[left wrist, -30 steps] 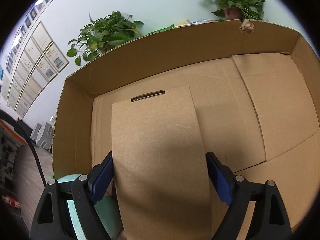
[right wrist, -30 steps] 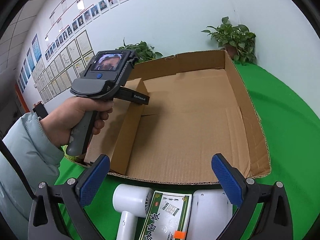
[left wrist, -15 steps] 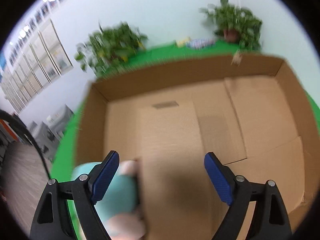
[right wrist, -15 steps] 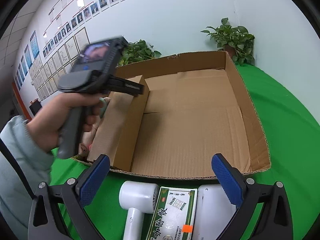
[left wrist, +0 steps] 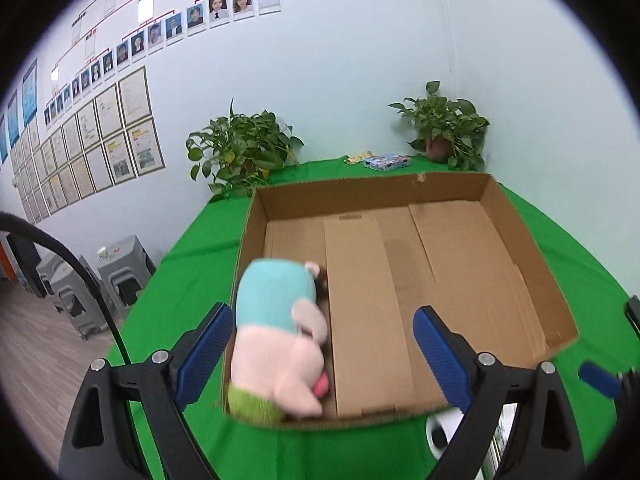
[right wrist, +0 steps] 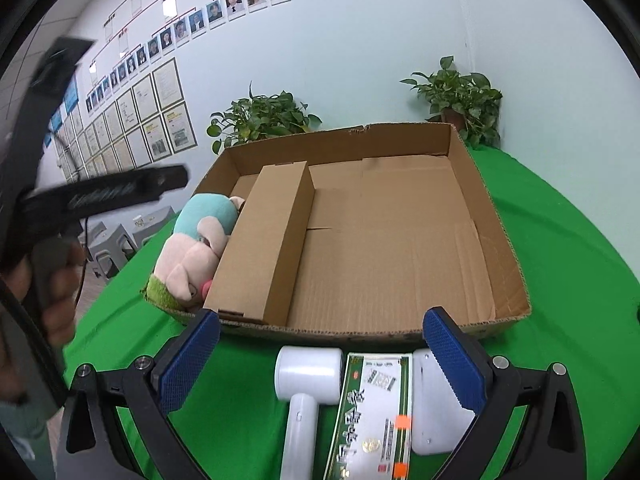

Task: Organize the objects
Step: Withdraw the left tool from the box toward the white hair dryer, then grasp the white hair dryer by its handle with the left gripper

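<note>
A wide cardboard tray (left wrist: pixel 516 240) (right wrist: pixel 496 216) lies on the green table. Inside it, near the left wall, lies a long cardboard box (left wrist: pixel 368 300) (right wrist: pixel 272 232). A teal, pink and green plush toy (left wrist: pixel 276 332) (right wrist: pixel 192 248) is wedged between that box and the tray's left wall. My left gripper (left wrist: pixel 322 332) hangs back from the tray's near edge, its jaws opening and its pads touching nothing. In the right wrist view a hand (right wrist: pixel 52 280) holds it at the left. My right gripper (right wrist: pixel 320 328) stands open above a white hair dryer (right wrist: pixel 308 376) and a green-and-white carton (right wrist: pixel 376 412).
A white device (right wrist: pixel 432 400) lies beside the carton in front of the tray. Two potted plants (left wrist: pixel 244 152) (left wrist: pixel 444 128) and a small colourful packet (left wrist: pixel 386 161) stand behind the tray. Grey stools (left wrist: pixel 120 276) are on the floor at the left.
My left gripper has let go of the long cardboard box and drawn back and up out of the tray. The plush toy now shows beside the box. My right gripper shifted a little.
</note>
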A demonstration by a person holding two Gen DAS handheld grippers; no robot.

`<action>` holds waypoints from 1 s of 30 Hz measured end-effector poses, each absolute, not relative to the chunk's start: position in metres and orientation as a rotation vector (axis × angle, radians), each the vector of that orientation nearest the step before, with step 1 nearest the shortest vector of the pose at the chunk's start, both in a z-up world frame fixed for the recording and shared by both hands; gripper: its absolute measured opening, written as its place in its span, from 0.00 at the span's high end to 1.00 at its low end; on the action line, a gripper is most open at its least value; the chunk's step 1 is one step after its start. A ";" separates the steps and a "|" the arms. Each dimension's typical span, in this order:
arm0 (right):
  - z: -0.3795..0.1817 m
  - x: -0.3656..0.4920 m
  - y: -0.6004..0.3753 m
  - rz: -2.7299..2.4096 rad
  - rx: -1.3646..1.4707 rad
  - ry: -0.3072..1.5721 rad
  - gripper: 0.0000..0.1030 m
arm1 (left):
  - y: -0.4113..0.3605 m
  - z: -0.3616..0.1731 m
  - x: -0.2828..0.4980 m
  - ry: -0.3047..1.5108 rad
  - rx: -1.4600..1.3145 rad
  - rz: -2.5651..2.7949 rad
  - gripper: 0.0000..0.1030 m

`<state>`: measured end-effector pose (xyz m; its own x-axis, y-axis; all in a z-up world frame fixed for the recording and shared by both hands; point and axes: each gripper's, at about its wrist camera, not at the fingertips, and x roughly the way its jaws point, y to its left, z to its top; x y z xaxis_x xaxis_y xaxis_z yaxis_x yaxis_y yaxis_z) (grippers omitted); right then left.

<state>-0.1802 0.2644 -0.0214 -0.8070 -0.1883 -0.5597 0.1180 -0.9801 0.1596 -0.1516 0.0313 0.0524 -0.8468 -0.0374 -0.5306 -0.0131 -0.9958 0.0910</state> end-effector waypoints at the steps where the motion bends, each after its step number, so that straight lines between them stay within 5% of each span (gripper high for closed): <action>1: -0.021 -0.177 0.262 -2.837 0.896 -0.171 0.01 | 0.032 0.051 -0.145 -0.131 0.865 -3.009 0.11; 4: -0.019 -0.166 0.255 -2.841 0.879 -0.139 0.17 | 0.028 0.043 -0.130 -0.078 0.882 -3.048 0.11; 6: -0.019 -0.158 0.249 -2.847 0.874 -0.091 0.46 | 0.025 0.038 -0.124 -0.037 0.901 -3.069 0.13; 8: -0.020 -0.154 0.247 -2.843 0.887 -0.059 0.48 | 0.026 0.034 -0.116 -0.030 0.906 -3.096 0.40; 9: -0.021 -0.149 0.246 -2.831 0.882 -0.056 0.47 | 0.027 0.032 -0.116 -0.023 0.934 -3.103 0.72; 10: -0.021 -0.147 0.247 -2.817 0.875 -0.064 0.35 | 0.027 0.029 -0.116 -0.008 0.975 -3.108 0.88; 11: -0.021 -0.146 0.249 -2.807 0.873 -0.071 0.23 | 0.027 0.027 -0.115 0.011 0.998 -3.114 0.88; 12: -0.020 -0.143 0.250 -2.800 0.866 -0.086 0.00 | 0.027 0.026 -0.112 0.028 0.992 -3.129 0.88; 14: -0.018 -0.134 0.253 -2.813 0.820 -0.108 0.00 | 0.027 0.023 -0.106 0.069 0.978 -3.139 0.67; 15: -0.018 -0.133 0.253 -2.816 0.818 -0.096 0.00 | 0.027 0.022 -0.104 0.086 0.990 -3.136 0.26; 16: -0.017 -0.133 0.253 -2.815 0.822 -0.085 0.00 | 0.027 0.022 -0.102 0.121 0.989 -3.149 0.06; 30: -0.051 -0.093 0.267 -2.569 0.834 -0.123 0.01 | 0.029 -0.018 -0.116 0.437 1.352 -3.292 0.06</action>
